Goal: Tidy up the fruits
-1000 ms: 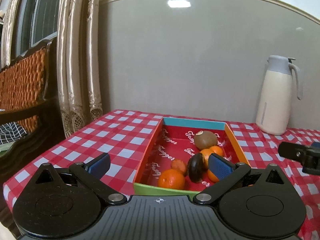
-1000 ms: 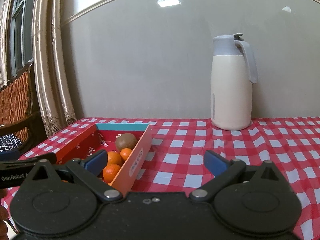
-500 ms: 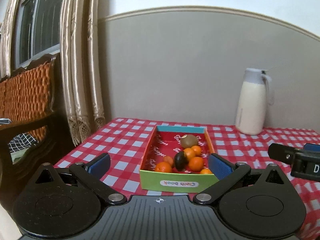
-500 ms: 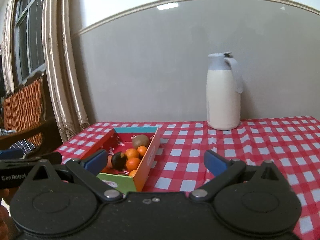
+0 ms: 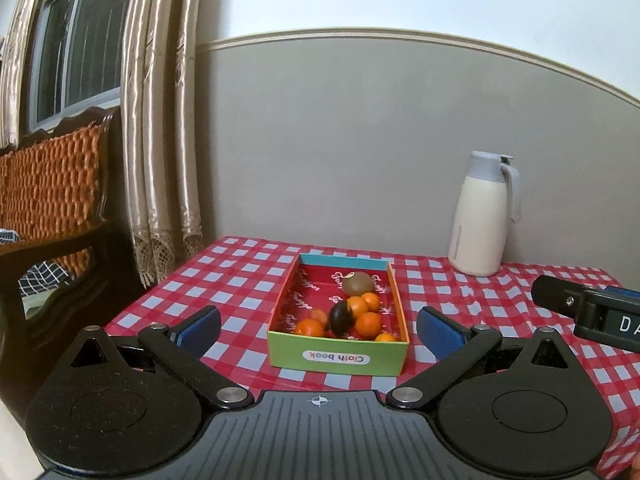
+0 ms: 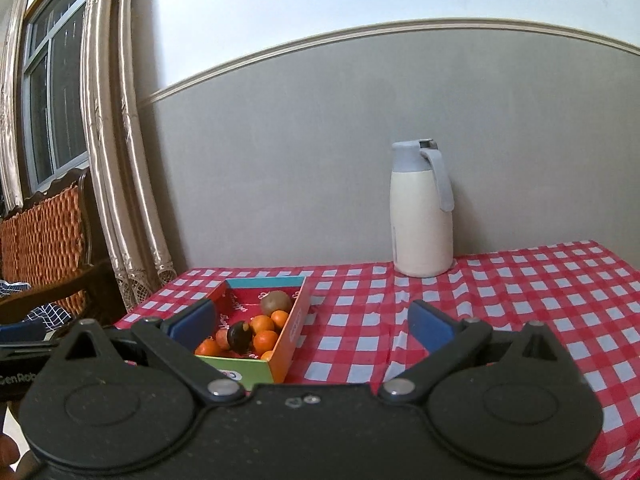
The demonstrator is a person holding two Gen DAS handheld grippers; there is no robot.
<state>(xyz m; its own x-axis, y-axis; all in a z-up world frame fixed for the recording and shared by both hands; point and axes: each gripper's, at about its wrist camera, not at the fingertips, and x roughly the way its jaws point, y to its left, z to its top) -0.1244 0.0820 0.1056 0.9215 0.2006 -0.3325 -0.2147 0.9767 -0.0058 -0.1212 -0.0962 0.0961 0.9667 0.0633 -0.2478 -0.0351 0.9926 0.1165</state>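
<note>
A red-and-white checked tablecloth is seen. The box is coloured green in front, orange along its sides, teal at the back, red inside. Oranges, a brown kiwi and a cream, grey-lidded jug are shown.

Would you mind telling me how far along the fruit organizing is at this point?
Done: the oranges, the kiwi and a dark fruit all sit inside the box; no fruit shows loose on the tablecloth. In hand: nothing, as the left gripper and right gripper are both open and empty. Left: seemingly nothing.
</note>
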